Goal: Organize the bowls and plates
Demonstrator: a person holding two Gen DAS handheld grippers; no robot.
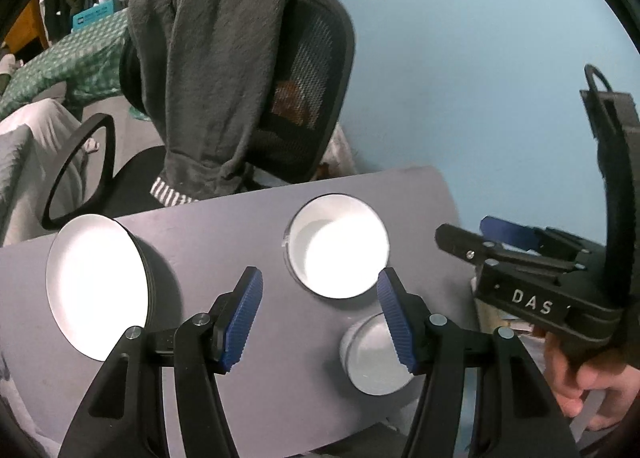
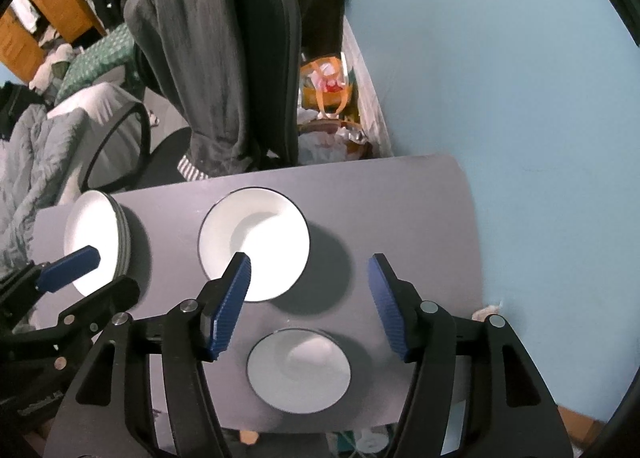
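- Two white bowls sit on the grey bench (image 2: pixel 400 194): the larger bowl (image 2: pixel 254 244) mid-bench, the smaller bowl (image 2: pixel 299 369) just nearer.
- One plate stack (image 2: pixel 98 234) stands left of the larger bowl.
- Left tongs (image 1: pixel 320 318) and right tongs (image 2: pixel 308 306) hang agape above, empty.
- One draped chair (image 2: pixel 224 70) stands behind.

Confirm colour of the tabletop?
Grey tabletop, matte and plain; clearest in the right wrist view.

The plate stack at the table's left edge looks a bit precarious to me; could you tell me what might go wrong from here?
1. The plate stack sits close to the table edge, so a nudge from the left gripper could tip it off.
2. The near bowl lies by the front edge; a clumsy grasp could slide it off.
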